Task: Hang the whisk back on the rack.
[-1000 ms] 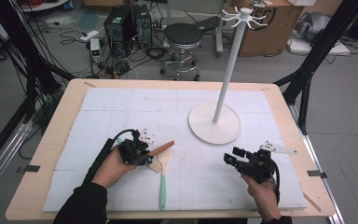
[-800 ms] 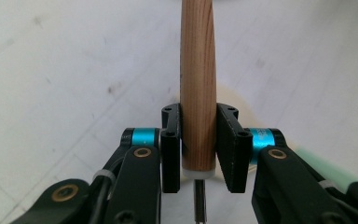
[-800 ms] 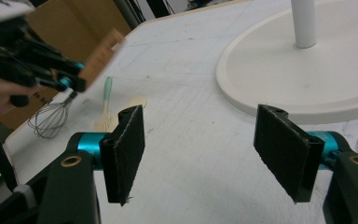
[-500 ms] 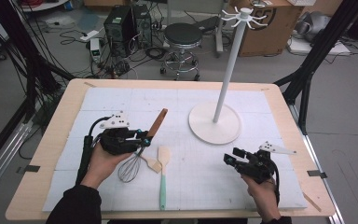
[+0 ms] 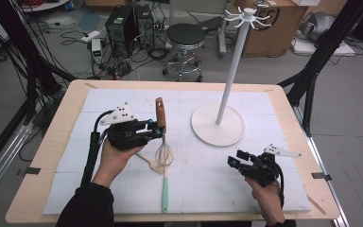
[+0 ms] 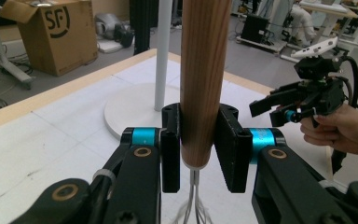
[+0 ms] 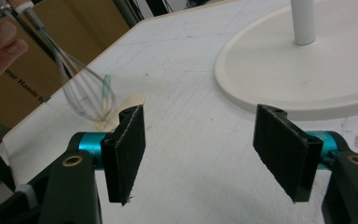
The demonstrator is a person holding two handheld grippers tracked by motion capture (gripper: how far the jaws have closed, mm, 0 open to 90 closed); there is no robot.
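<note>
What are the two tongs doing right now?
Left tongs: shut on the whisk, gripping its wooden handle.
Right tongs: open, holding nothing.

Left gripper (image 5: 157, 128), black two-jaw with blue joints, is sitting raised at the left of the scene in the person's left hand (image 5: 115, 158), pointing right, jaws clamping tight. Right gripper (image 5: 234, 161), same build, is resting low at near right in the right hand (image 5: 263, 191), pointing left, jaws standing wide apart.
</note>
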